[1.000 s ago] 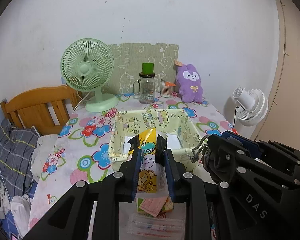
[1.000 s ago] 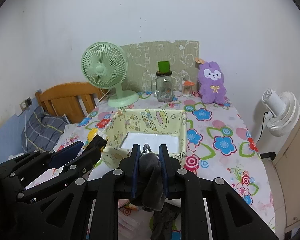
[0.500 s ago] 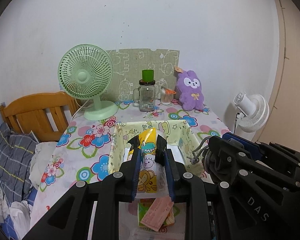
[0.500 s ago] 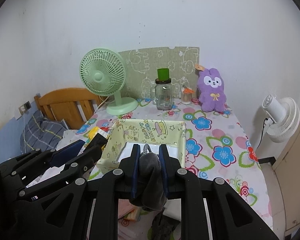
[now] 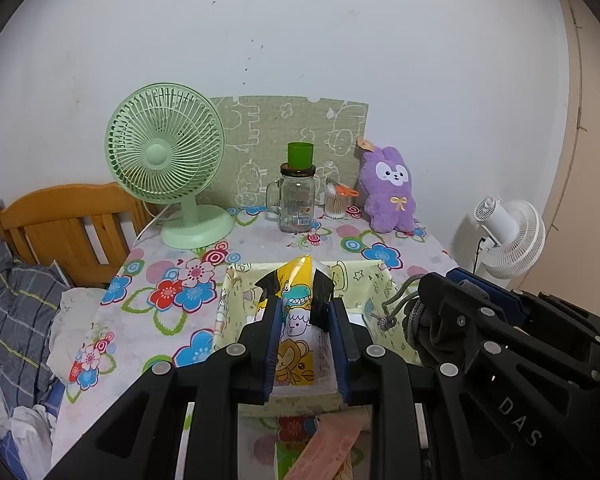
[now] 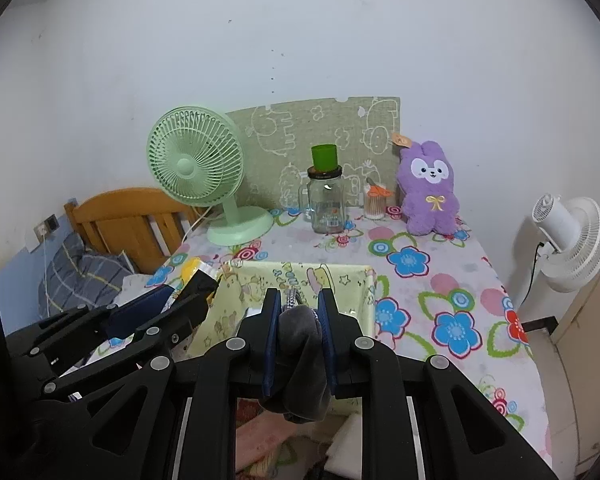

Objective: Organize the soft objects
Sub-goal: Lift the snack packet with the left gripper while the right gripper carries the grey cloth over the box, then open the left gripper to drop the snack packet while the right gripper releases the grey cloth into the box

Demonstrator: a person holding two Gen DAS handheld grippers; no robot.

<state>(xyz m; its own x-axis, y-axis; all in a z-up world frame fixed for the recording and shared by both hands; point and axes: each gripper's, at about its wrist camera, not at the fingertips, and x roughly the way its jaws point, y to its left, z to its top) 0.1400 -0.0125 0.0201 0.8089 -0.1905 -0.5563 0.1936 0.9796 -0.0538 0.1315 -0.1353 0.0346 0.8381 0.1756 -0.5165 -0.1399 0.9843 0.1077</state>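
Above the near edge of the pale yellow cartoon-print fabric bin (image 5: 384, 280), the left gripper (image 5: 303, 316) clamps a glossy yellow cartoon packet (image 5: 298, 312) and the right gripper (image 6: 299, 312) a limp dark grey cloth (image 6: 300, 344), either of which could snag the soft rim or drop outside if released early.

I see a glossy printed plastic packet (image 5: 296, 320) in my left claw (image 5: 303, 316), soft matt grey cloth (image 6: 300, 344) in my right claw (image 6: 299, 312), and a fuzzy purple plush (image 5: 390, 190) at the tabletop's (image 5: 140, 320) far edge.

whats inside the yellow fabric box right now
Only a pale flat bottom shows inside the yellow fabric box. The right tool and its grey cloth hide much of the inside.
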